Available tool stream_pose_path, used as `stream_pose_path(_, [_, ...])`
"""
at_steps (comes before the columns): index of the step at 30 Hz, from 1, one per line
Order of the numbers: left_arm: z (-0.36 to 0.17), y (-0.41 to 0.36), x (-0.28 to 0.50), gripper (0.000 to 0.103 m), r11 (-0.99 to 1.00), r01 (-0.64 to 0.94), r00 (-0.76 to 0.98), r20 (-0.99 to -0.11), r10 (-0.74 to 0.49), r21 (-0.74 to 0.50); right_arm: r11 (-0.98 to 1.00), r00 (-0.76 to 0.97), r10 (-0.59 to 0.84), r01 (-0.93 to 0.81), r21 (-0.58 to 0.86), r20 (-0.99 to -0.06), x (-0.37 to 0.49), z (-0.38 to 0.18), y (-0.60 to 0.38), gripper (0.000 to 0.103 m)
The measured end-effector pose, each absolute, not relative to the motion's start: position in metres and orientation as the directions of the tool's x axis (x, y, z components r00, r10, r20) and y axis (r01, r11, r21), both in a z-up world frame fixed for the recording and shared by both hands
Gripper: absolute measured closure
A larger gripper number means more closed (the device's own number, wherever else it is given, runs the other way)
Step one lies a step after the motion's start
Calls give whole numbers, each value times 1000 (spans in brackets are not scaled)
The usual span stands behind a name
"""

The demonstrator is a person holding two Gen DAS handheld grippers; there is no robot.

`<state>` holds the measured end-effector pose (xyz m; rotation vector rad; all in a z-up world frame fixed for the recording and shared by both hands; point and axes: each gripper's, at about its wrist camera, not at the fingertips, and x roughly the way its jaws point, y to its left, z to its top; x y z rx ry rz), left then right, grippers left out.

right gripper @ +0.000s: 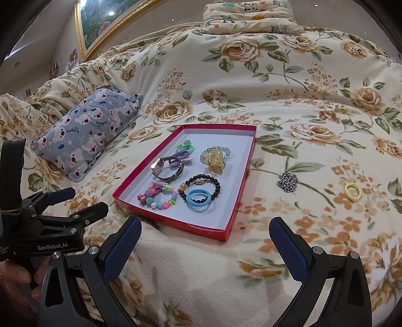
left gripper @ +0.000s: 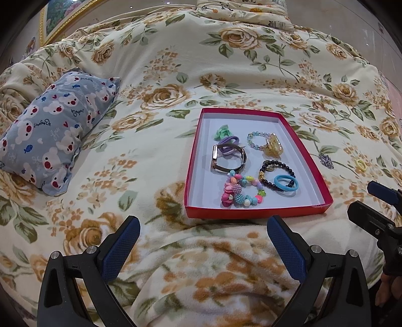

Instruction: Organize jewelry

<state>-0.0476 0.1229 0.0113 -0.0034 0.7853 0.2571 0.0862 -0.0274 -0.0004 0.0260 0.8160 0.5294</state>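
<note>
A wide bed (left gripper: 176, 63) under a cream blanket (right gripper: 301, 95) printed with tan roses fills the room in front of both grippers. Off to the left of the jaws lies a small grey pillow (left gripper: 54, 130) patterned with bears, and a folded panda-print quilt (right gripper: 251, 17) sits at the far end.

Straight ahead of the left gripper (left gripper: 203, 237), whose jaws are spread wide with nothing between them, rests a shallow red box (left gripper: 256, 213) with a white floor. The right gripper (right gripper: 204, 239) has its jaws just as widely parted and empty; from there the box sits ahead and slightly left.

Inside the box, a watch (left gripper: 229, 157) with a brown strap lies partly over a purple hair tie (left gripper: 230, 144), with a green piece (left gripper: 221, 132) behind them, perhaps a bow or clip, too small to be sure. To their right is a pale beaded bracelet (left gripper: 252, 140) touching a yellow hair claw (left gripper: 272, 146). Nearest the jaws sit a colourful candy-bead bracelet (left gripper: 241, 191) and a black beaded bracelet (left gripper: 276, 173) overlapped by a blue hair tie (left gripper: 285, 183).

Outside the box, on the blanket ahead and to the right of the right gripper's jaws, lie a bunched silver chain (right gripper: 287, 182) and, further right, a small yellow hair tie (right gripper: 352, 191), well apart from each other.
</note>
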Motion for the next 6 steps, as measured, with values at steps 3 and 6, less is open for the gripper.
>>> stream_pose_path(3, [10,125,-45,1,970,-228,676,-702,223,88,870,560,461,-440,225,-688,87,0,-28,1])
stream_pose_path(6, [9,127,-43,1,971,-226,675,-705,217,82,870,559,460,-438,225,-690,88,-1,-27,1])
